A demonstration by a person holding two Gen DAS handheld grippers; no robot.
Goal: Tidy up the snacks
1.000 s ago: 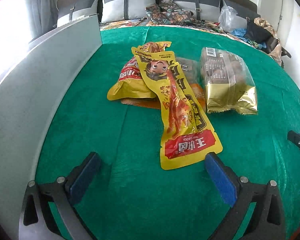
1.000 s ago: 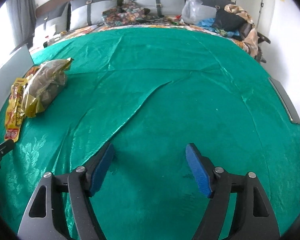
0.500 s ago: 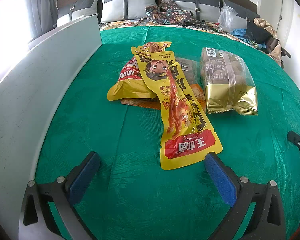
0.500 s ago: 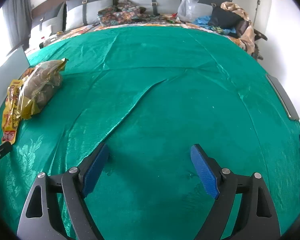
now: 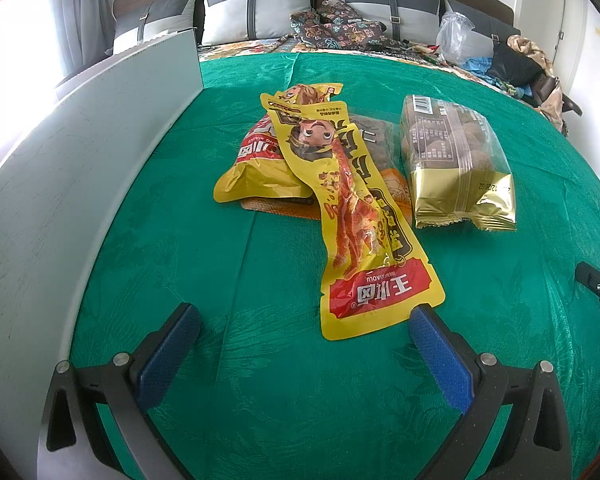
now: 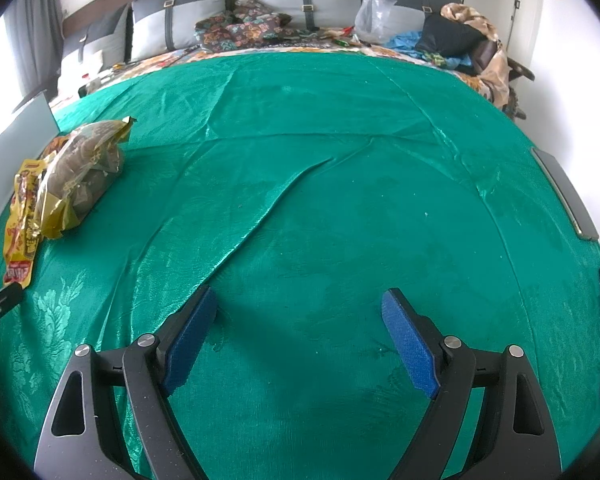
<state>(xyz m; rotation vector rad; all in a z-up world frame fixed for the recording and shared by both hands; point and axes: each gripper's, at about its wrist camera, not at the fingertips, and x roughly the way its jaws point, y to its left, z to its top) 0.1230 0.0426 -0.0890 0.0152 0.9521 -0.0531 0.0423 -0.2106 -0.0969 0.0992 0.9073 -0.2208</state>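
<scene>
A long yellow snack pouch (image 5: 356, 216) lies on the green cloth (image 5: 260, 380), over a second yellow-red pouch (image 5: 260, 160) and an orange packet (image 5: 396, 188). A clear and gold bag of brown balls (image 5: 456, 160) lies to their right. My left gripper (image 5: 304, 332) is open and empty, just short of the long pouch's near end. My right gripper (image 6: 300, 312) is open and empty over bare cloth; the snack pile (image 6: 76, 172) lies at its far left. The right gripper's tip shows at the edge of the left wrist view (image 5: 596, 288).
A grey-white board (image 5: 72, 184) stands upright along the left of the cloth. Grey cushions (image 5: 256, 12), patterned fabric and a plastic bag (image 6: 372, 12) lie beyond the far edge. Dark flat strips (image 6: 564, 196) lie at the cloth's right edge.
The left gripper and the snacks have not moved. The right gripper's jaws have opened wider and its view has shifted slightly.
</scene>
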